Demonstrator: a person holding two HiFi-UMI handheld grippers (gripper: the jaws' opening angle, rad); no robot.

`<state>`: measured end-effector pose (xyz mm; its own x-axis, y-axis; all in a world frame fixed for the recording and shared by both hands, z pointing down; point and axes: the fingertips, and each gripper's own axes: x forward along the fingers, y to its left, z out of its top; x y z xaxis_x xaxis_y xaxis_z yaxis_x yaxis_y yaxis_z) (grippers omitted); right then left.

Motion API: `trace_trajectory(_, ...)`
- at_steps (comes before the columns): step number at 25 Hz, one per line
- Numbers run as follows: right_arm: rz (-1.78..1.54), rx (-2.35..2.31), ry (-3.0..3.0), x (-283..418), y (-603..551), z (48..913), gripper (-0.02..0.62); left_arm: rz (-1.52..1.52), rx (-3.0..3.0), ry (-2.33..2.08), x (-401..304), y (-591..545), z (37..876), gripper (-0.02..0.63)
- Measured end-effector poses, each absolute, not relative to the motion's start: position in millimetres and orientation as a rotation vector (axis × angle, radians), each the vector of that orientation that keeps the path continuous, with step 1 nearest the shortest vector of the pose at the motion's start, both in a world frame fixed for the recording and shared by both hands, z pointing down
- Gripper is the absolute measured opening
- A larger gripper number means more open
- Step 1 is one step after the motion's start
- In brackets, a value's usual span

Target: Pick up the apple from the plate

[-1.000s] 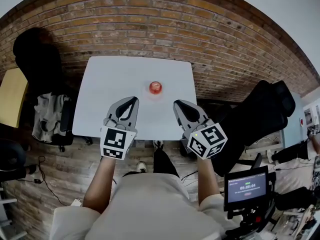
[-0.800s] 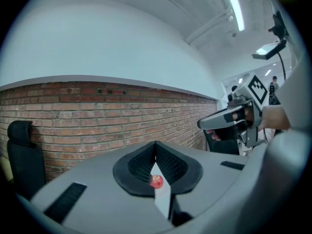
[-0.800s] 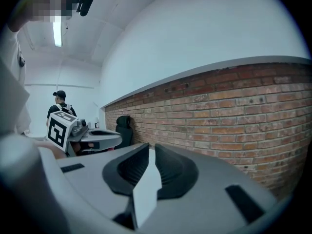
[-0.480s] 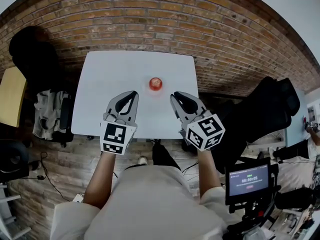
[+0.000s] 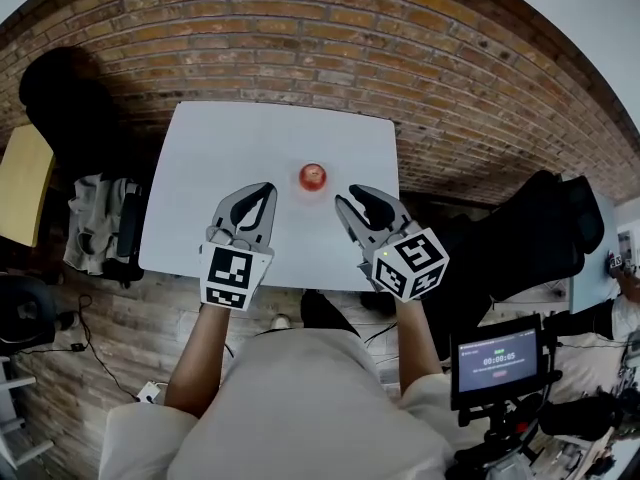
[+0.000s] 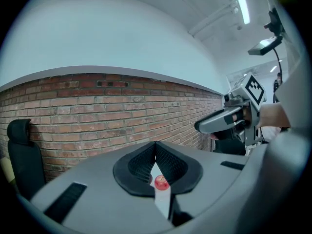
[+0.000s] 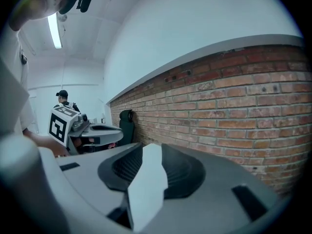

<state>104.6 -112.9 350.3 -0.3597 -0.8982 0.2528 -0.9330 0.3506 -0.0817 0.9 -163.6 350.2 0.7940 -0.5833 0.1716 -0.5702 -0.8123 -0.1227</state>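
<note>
A red apple sits on a small pale plate, hard to make out, near the right middle of the white table. My left gripper hovers over the table's near part, just left of the apple, its jaws meeting at the tips with nothing held. In the left gripper view the apple shows through the slit below the left gripper. My right gripper is close to the right of the apple; its jaws are opening with only bare table between them. The right gripper view shows no apple.
A brick wall backs the table. A black chair and a clothes-draped seat stand at left, a black chair at right, and a screen on a stand at lower right. A person stands far off.
Both grippers have moved forward over the table toward the apple. The right gripper's jaws have parted; the left gripper's jaws stay together.
</note>
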Motion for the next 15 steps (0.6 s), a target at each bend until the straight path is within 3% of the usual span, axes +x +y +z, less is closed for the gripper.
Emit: trace_trajectory(15,0.409,1.505,-2.427,107,-159,383,0.171,-0.377,-2.926,1.06,1,-196,374,0.006)
